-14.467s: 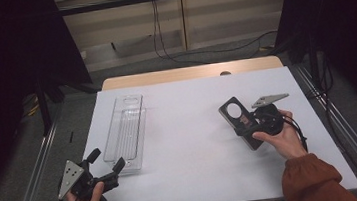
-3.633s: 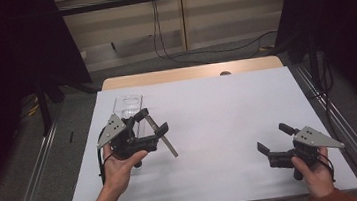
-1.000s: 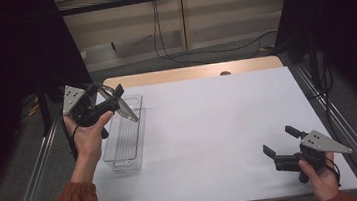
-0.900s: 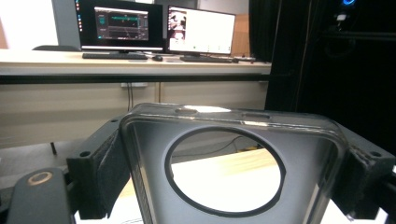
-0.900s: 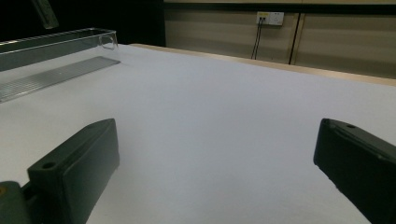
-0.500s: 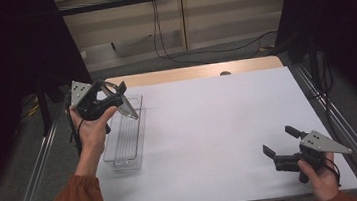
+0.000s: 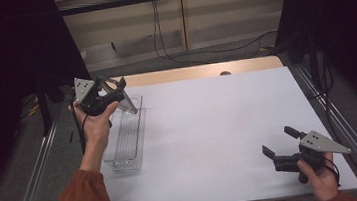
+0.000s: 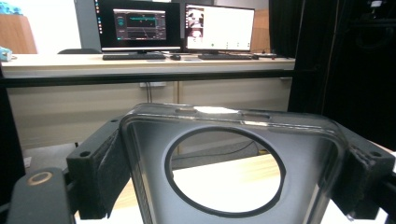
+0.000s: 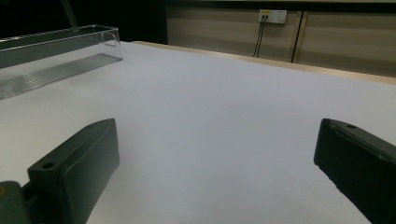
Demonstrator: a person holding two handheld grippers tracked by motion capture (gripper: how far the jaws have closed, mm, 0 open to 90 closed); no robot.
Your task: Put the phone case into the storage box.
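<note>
Above the desk's far-left corner, we count one phone case (image 8: 233, 177) clamped in the left gripper (image 7: 110, 92).
We count one clear ribbed tray (image 7: 129, 136) along the left edge; the case is smooth, translucent, round-holed. Our right gripper (image 7: 284, 144), near-right corner, gapes empty.

The phone case (image 8: 233, 154) runs off the bottom edge; the left gripper (image 8: 229, 163) covers its sides.

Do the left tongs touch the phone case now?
Touching. In the left gripper view both jaws of the left tongs press against the two side edges of the phone case, with no gap visible.
</note>
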